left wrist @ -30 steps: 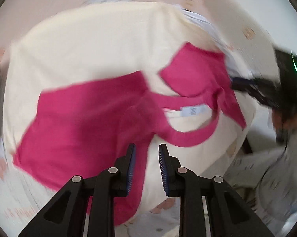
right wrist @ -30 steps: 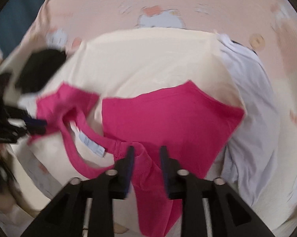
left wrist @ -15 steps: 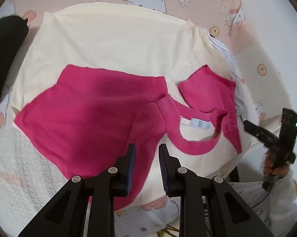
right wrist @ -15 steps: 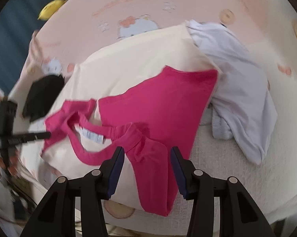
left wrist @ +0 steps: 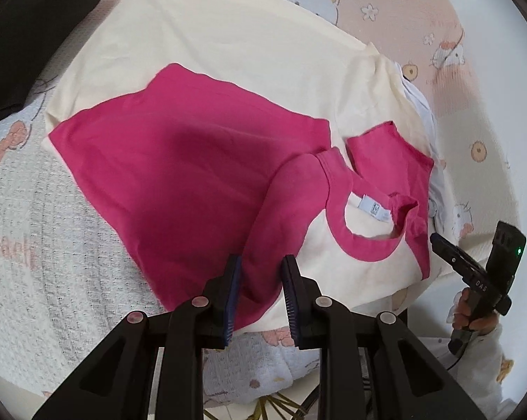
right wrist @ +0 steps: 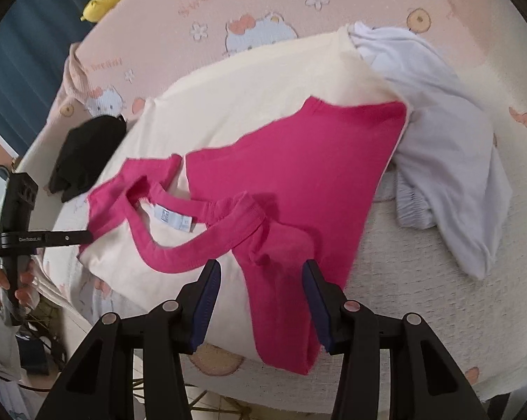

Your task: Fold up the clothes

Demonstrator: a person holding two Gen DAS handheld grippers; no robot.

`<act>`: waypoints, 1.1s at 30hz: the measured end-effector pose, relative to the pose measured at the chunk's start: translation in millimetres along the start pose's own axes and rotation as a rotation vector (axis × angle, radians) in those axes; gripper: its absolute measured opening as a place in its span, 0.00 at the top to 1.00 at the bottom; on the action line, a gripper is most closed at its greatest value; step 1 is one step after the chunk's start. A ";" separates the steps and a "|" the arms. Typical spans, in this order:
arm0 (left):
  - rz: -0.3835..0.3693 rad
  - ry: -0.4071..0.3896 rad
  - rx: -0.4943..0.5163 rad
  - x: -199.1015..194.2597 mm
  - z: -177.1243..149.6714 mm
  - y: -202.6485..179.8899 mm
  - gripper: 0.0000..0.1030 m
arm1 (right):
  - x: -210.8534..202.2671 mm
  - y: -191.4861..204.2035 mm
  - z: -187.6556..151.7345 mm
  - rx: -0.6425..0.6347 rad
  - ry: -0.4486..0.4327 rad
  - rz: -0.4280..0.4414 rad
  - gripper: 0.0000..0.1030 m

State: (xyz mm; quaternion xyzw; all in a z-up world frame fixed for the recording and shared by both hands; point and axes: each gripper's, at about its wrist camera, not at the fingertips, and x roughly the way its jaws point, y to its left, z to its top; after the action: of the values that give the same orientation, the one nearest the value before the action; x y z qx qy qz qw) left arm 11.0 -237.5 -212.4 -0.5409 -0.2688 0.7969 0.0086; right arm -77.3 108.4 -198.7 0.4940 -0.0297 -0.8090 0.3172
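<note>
Black garment parked at far left of bed, out of fold area. Pink-and-cream shirt spread flat at bed's near edge for folding, neckline toward person. Left claw narrowed, hovering over pink sleeve fold, nothing grasped. Right claw, jaws just widened, released above bunched pink sleeve, fabric between jaws but not pinched. White garment heaped at right, awaiting turn.

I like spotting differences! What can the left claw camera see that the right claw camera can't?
Only left: the right claw, out at the picture's edge.
Only right: a yellow toy, blue curtain and the left claw.
Both: pink shirt, cream shirt, white shirt, black cloth, cartoon sheet.
</note>
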 end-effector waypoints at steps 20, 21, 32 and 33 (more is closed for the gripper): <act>-0.109 0.003 -0.109 3.0 1.1 9.3 0.49 | 13.4 -9.1 -15.8 0.092 0.020 0.004 0.54; -0.111 0.012 -0.105 3.3 3.0 7.5 0.49 | 13.2 -11.3 -15.5 0.105 0.020 0.011 0.54; 0.015 0.024 0.027 22.2 -1.6 -23.9 0.49 | 11.3 -10.5 -18.2 0.098 0.005 0.023 0.54; 0.020 0.011 0.016 23.5 -1.9 -21.4 0.49 | 11.1 -10.9 -18.8 0.096 0.003 0.026 0.54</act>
State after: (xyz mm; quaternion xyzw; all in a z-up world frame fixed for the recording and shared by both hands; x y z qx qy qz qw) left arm -3.1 -211.2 -223.7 -0.5478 -0.2569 0.7962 0.0065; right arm -70.6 116.1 -220.9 0.5092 -0.0744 -0.8019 0.3035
